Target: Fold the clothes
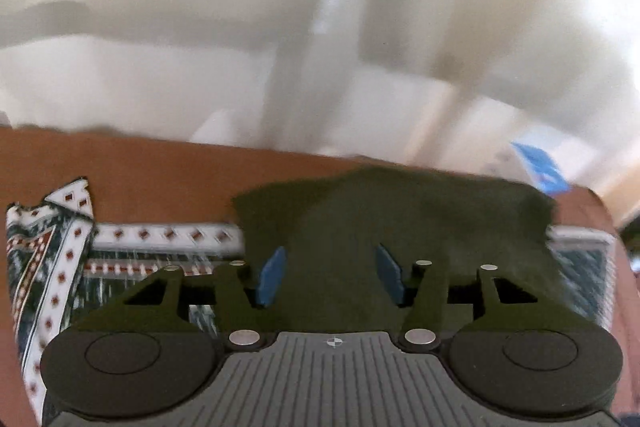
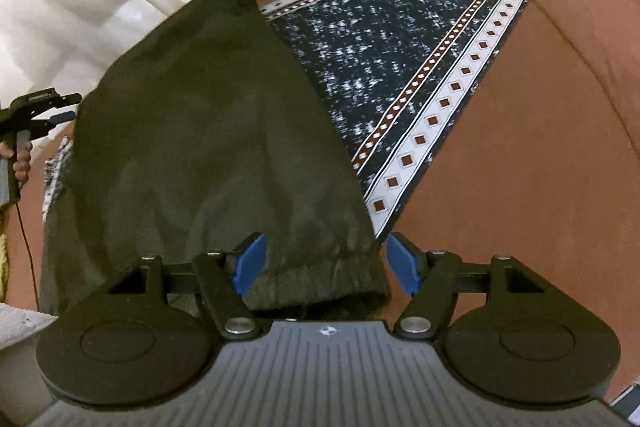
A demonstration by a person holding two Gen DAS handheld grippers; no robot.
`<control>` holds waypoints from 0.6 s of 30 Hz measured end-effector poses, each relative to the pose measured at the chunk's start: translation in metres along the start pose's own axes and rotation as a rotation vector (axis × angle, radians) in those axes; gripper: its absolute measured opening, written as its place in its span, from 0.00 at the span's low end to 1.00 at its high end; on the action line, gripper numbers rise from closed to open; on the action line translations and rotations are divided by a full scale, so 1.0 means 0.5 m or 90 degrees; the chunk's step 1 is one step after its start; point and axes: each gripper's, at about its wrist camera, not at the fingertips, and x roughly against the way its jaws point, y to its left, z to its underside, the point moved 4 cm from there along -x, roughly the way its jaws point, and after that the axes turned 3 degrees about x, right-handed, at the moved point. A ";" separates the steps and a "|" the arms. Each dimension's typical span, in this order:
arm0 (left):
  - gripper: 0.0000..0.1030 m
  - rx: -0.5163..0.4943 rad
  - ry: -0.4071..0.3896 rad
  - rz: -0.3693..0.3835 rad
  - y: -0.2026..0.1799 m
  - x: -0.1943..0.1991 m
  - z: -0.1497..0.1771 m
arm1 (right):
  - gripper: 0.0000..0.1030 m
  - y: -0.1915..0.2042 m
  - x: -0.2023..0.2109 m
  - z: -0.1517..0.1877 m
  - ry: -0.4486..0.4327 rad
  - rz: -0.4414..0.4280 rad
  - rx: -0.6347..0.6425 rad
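With both grippers' fingers spread wide around the dark green garment (image 2: 208,131), its elastic cuff (image 2: 320,283) at 6 o'clock could slip off unclamped.

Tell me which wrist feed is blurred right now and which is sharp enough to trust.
Left wrist view: motion-smeared, the patterned dark scarf and pale background streaked, the dark olive garment soft-edged. Right wrist view: sharp, scarf diamonds and the garment's ribbed cuff crisp; fisheye bends the brown surface.
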 end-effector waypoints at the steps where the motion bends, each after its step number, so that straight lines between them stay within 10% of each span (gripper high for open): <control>1: 0.70 -0.009 0.000 0.015 -0.020 0.033 0.023 | 0.69 0.003 0.004 0.007 0.002 -0.010 -0.001; 11: 0.78 -0.132 0.131 0.126 -0.228 0.210 0.390 | 0.69 0.033 0.036 0.114 0.033 -0.124 0.071; 18: 0.78 -0.245 0.148 0.071 -0.344 0.158 0.555 | 0.69 0.030 0.041 0.167 0.054 -0.184 0.093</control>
